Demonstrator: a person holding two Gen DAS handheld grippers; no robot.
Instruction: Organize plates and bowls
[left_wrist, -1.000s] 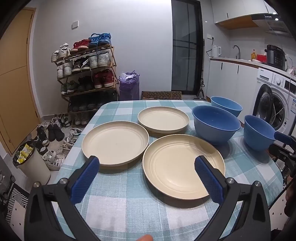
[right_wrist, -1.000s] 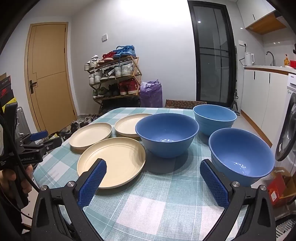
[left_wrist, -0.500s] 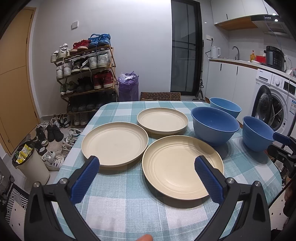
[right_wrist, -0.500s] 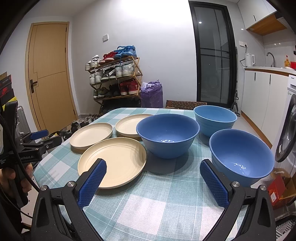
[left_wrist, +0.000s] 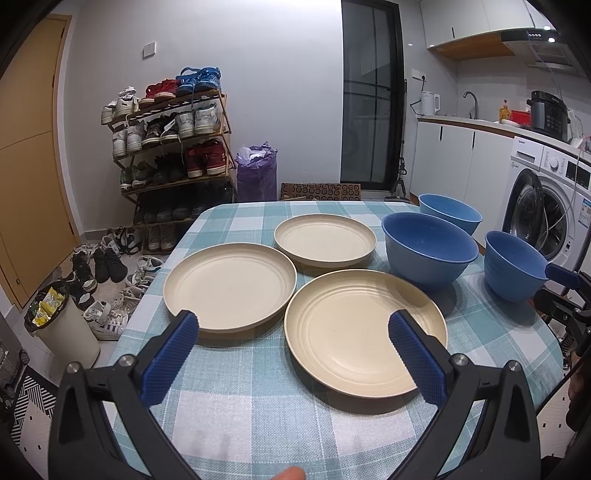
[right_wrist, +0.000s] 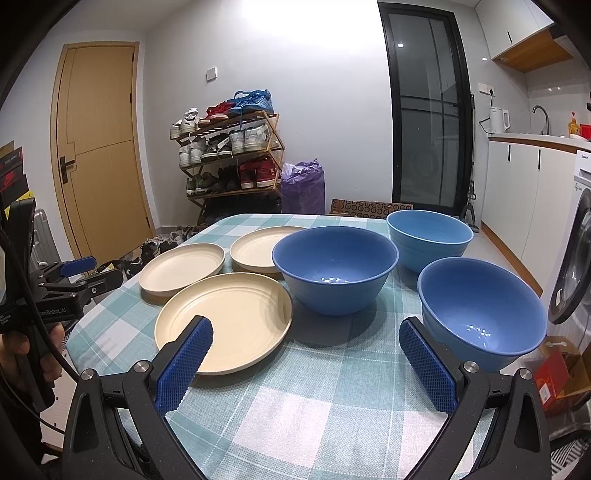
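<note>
- Plates, three cream ones, sit in a cluster on the left half of the table (left_wrist: 236, 410): near plate (left_wrist: 364, 332), left plate (left_wrist: 229, 285), far plate (left_wrist: 325, 240). Their rims lie just beside one another; whether they touch cannot be told.
- Bowls, three blue ones, stand upright on the right half: middle bowl (right_wrist: 335, 268), far bowl (right_wrist: 429, 232), near bowl (right_wrist: 480, 312).
- Middle bowl stands just beside the near plate's right rim, with a shadowed strip of cloth between them.
- Near bowl sits close to the table's right edge; far bowl sits near the back edge.
- Left plate's outer rim reaches close to the table's left edge.
- Open checked cloth fills the front of the table, from the near plate's front rim to the front edge.
- Left gripper (left_wrist: 293, 354) hovers over that front strip, fingers spread wide and holding nothing; the near plate shows between them.
- Right gripper (right_wrist: 306, 363) hovers likewise, fingers wide apart and empty, with bare cloth between them, the near plate by its left finger and the near bowl by its right.
- Hand (right_wrist: 22, 350) holds the left gripper's handle off the table's left side.
- Shoe rack (left_wrist: 170, 147) stands beyond the table against the far wall, washer (left_wrist: 546, 206) to the right.
</note>
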